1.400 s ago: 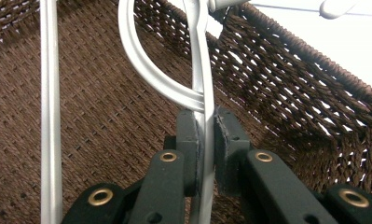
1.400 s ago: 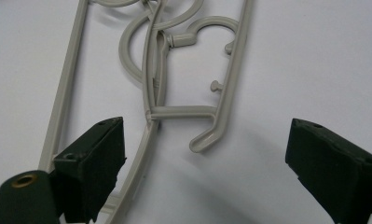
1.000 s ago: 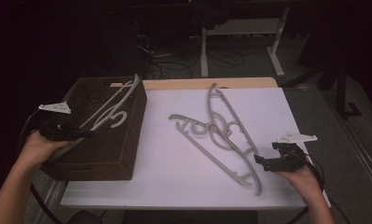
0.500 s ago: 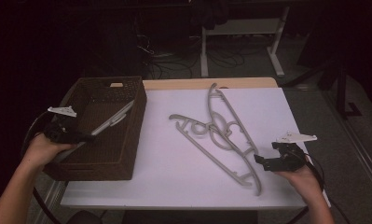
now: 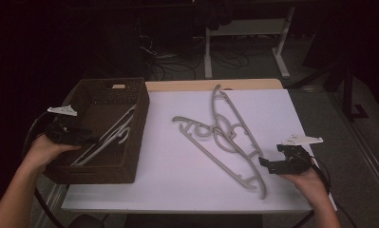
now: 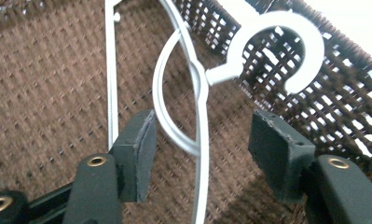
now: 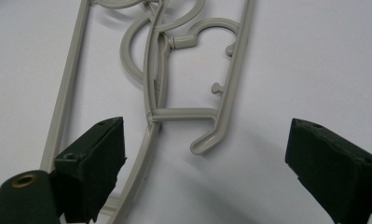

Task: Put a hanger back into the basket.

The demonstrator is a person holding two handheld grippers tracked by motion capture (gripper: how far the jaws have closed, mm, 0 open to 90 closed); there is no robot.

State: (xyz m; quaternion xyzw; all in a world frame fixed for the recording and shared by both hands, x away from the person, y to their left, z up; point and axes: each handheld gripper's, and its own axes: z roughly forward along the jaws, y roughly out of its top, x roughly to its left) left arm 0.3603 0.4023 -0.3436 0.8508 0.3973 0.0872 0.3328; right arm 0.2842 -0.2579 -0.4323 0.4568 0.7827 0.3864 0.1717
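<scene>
A pale hanger [image 5: 112, 134] lies slanted inside the brown wicker basket [image 5: 92, 174] at the table's left. My left gripper [image 5: 92, 138] reaches in over the basket's left rim. In the left gripper view that gripper [image 6: 204, 133] is open; the hanger's thin arm [image 6: 201, 88] runs between the pads without touching them, its hook [image 6: 286, 46] against the wicker wall. Two grey hangers [image 5: 214, 151] [image 5: 234, 116] lie crossed on the white table [image 5: 177, 190]. My right gripper [image 5: 267, 165] is open at their near ends, low over a hanger's bar [image 7: 151, 98] and hooked tip [image 7: 207, 142].
The basket takes up the table's left end, its walls rising around the left gripper. A wooden strip [image 5: 187, 85] edges the far side of the table. Beyond it, cables and a white desk frame [image 5: 246, 33] stand on the dark floor.
The pale hanger, held up tilted above the basket a second ago, has come down and now lies inside it. My left gripper has dropped lower with it. The right gripper has stayed put.
</scene>
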